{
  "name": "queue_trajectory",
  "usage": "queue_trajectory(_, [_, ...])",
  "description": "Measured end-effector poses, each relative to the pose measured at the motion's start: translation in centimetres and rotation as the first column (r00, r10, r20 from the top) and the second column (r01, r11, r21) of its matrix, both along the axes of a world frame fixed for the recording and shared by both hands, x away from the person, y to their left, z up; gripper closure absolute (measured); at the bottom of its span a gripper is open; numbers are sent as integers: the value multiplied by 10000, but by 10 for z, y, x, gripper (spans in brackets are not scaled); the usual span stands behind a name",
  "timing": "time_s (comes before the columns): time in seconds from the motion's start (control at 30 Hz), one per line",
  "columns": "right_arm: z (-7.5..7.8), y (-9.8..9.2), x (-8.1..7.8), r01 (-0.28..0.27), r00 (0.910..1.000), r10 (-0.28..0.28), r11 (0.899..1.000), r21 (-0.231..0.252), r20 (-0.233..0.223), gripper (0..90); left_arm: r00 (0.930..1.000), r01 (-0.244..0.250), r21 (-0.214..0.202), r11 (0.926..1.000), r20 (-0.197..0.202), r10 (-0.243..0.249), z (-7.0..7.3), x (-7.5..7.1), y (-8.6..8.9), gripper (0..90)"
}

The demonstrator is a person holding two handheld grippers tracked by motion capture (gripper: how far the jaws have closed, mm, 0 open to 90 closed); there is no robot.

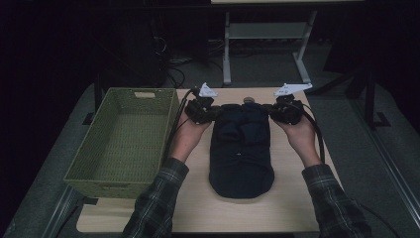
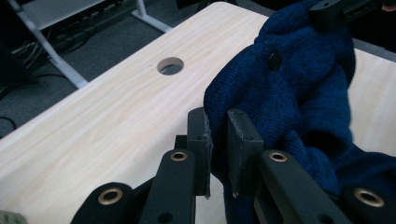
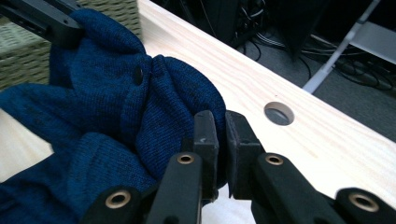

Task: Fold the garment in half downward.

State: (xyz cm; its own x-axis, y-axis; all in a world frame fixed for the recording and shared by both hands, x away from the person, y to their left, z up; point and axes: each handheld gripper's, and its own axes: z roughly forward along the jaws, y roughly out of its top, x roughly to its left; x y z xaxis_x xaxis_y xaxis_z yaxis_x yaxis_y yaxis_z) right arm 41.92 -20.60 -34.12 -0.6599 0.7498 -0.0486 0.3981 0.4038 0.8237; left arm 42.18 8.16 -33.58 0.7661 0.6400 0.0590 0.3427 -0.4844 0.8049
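Jaws of the left gripper [image 1: 214, 112] and right gripper [image 1: 274, 110] each pinch a far corner of the dark blue knitted cardigan [image 1: 241, 148] on the pale wooden table [image 1: 287, 208]. Gripping both corners probably keeps it spread for folding, with the green woven basket [image 1: 125, 140] alongside, seemingly to receive it.

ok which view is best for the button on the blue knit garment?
Left gripper view: the button sits sharp and unblocked on the blue knit garment. The right gripper view shows it too, smaller and edge-on beside a fold. In the high view the garment is dark; the button can't be made out.
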Motion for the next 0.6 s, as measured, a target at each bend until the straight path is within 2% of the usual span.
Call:
queue_trajectory(0.1, [-3,-3,-12,-160,9998,158,9997,159,148,833,9999,105,-253,9996,54,-103,-2,-13,2,802])
queue_trajectory(0.27, [-10,-6,-35,-514,9975,503,9985,204,500,825,9974,393,147,9991,602,-401,-9,-37,3,798])
queue_trajectory(0.43, [-23,-4,-55,-667,9966,665,9978,7,492,822,9967,588,247,9980,540,-601,-14,-51,4,796])
queue_trajectory(0.5, [-27,-4,-62,-694,9960,691,9976,39,574,820,9966,674,158,9976,462,-681,-16,-57,5,793])
queue_trajectory(0.6, [-29,-6,-70,-773,9962,761,9967,258,422,816,9959,782,133,9968,440,-787,-19,-65,8,790])
